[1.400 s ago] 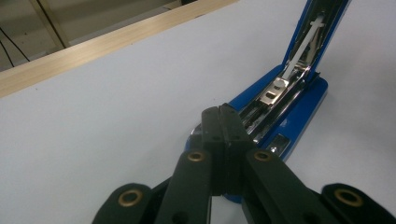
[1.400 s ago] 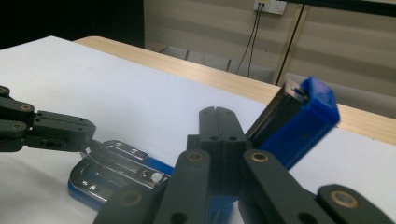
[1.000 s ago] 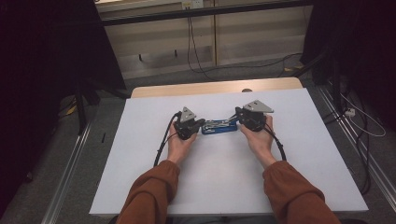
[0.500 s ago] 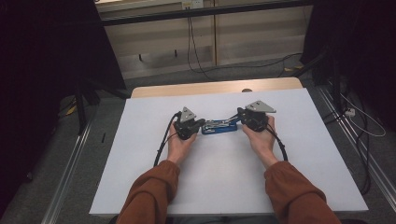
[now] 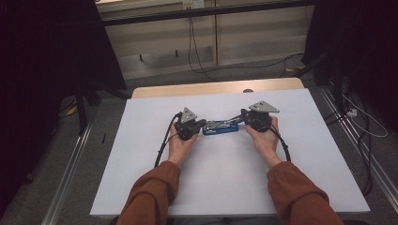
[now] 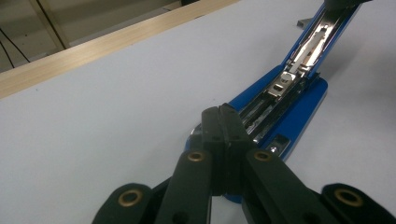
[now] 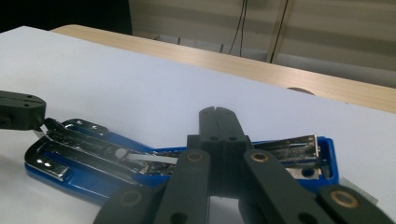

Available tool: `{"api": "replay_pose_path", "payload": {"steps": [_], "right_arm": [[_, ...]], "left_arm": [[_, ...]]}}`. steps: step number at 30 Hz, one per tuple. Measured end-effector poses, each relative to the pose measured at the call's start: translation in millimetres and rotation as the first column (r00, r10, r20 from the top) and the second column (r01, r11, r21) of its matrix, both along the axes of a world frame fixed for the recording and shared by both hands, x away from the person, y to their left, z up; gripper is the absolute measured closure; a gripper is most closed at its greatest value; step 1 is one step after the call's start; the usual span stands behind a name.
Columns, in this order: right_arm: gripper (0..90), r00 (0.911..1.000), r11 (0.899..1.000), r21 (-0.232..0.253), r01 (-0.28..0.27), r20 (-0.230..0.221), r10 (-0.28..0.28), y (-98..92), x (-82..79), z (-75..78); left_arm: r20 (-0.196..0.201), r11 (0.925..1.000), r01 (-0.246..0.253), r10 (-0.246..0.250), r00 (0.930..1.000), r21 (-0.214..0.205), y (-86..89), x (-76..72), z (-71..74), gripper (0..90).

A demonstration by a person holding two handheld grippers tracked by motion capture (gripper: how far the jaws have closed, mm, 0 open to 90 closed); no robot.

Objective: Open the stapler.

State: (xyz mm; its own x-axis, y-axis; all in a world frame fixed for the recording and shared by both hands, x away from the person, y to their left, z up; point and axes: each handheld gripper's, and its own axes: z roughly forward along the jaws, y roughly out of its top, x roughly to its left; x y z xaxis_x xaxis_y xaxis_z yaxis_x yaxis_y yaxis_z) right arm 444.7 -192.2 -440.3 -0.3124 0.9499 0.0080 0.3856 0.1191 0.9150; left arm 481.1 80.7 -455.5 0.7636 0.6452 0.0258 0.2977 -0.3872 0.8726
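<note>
Blue metal stapler (image 5: 224, 128), swung open so its chrome staple channel faces up, lies flat on the white sheet (image 5: 141, 154) that covers the wooden table (image 5: 211, 88), a little beyond the sheet's middle. Both hand-held grippers sit at its two ends. At the high view's left, the left gripper (image 6: 223, 122) has its black jaws clenched together, tips down on the stapler's base end, with nothing visibly between them. Opposite it, the right gripper (image 7: 216, 122) is likewise clenched tight, its tips over the far end of the stapler's lid; whether they touch it I cannot tell. Rust-brown sleeves (image 5: 155, 192) come in from below
</note>
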Motion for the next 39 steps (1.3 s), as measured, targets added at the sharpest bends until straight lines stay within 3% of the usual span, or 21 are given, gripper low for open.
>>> {"api": "replay_pose_path", "payload": {"steps": [16,28,33,39], "right_arm": [[90.0,0.9989,1.000,-0.019,0.023,-0.040,-0.023,-8.0,2.8,-11.2],[90.0,0.9989,0.999,-0.028,0.023,-0.041,-0.024,-7.0,3.0,-14.2],[90.0,0.9988,0.999,-0.025,0.025,-0.041,-0.026,-7.6,3.8,-14.9],[90.0,0.9985,0.999,-0.026,0.026,-0.047,-0.028,-8.8,4.5,-15.1]], "left_arm": [[0.000,1.0000,0.003,-0.003,1.0000,-0.001,0.5,0.2,-0.2,90.0],[0.007,0.9999,-0.005,0.005,1.0000,0.010,-0.4,-1.1,0.1,90.0],[0.002,1.0000,-0.006,0.006,1.0000,-0.004,-0.3,-0.9,-0.5,90.0],[0.035,0.9999,0.006,-0.006,0.9994,-0.009,0.2,-1.7,4.8,90.0]]}}
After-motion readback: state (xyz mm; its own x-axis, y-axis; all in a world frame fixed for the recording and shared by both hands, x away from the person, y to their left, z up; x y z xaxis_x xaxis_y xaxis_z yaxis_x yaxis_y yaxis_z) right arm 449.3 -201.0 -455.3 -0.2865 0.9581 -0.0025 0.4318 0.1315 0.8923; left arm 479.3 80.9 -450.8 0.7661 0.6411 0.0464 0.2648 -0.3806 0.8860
